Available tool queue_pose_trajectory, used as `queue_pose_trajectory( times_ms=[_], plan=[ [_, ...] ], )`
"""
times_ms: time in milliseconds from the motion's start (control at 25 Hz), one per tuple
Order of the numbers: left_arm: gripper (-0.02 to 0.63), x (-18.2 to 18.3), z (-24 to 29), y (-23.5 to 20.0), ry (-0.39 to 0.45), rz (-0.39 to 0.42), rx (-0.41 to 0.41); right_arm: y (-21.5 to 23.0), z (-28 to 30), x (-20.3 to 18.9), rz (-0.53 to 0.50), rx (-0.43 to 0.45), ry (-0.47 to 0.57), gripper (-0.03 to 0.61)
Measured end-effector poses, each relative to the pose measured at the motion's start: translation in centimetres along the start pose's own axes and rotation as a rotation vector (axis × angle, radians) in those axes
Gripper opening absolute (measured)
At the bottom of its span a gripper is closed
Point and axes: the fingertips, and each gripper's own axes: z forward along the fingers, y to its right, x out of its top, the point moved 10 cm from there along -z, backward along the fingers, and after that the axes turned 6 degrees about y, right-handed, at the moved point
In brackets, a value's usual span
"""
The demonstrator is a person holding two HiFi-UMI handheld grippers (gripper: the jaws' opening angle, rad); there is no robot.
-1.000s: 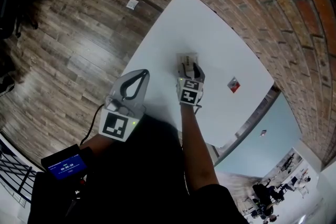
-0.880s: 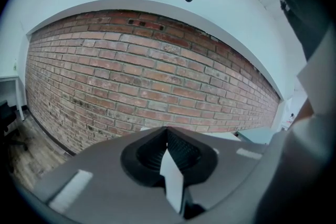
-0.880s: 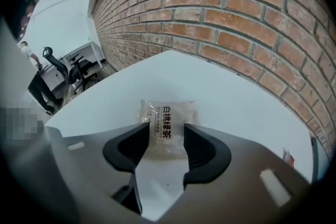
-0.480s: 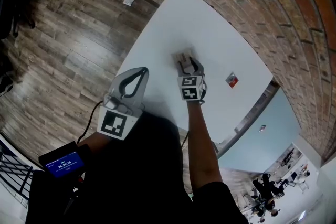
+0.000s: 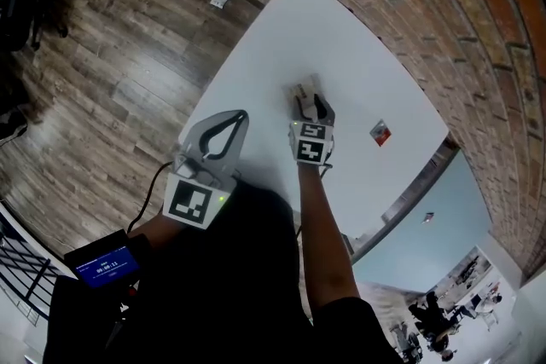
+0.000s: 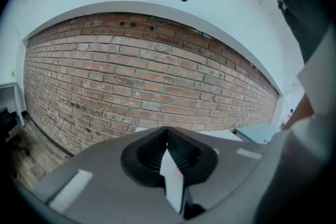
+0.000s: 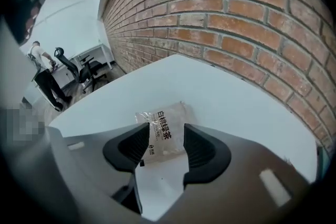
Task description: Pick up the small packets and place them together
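Right gripper view is showing the right gripper (image 7: 166, 129) standing released, jaws apart, flanking a clear packet (image 7: 164, 115) lying flat on the white table (image 7: 226, 92). Left of that packet, the left gripper (image 5: 236, 119) is hovering clenched, seemingly empty. A red packet (image 5: 380, 133) is lying well apart from the clear packet.

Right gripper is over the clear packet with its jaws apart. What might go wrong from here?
1. The clear packet lies flat on the table, only partly between the right gripper's open jaws; closing may pinch just its edge or push it away.
2. The red packet sits toward the table edge and might get knocked off when moved.
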Motion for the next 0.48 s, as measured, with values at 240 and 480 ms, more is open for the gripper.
queue_pose_trajectory(
  times_ms=[240, 480],
  plan=[
    [0.0, 0.0, -0.8, 0.2, -0.007, -0.01, 0.059, -0.8, 1.7, 0.0, -0.121, -0.005, -0.08, 0.213],
    [0.0, -0.3, -1.1, 0.8, -0.007, -0.025, 0.079, -0.2, 1.2, 0.1, -0.306, 0.066, -0.062, 0.208]
  ],
)
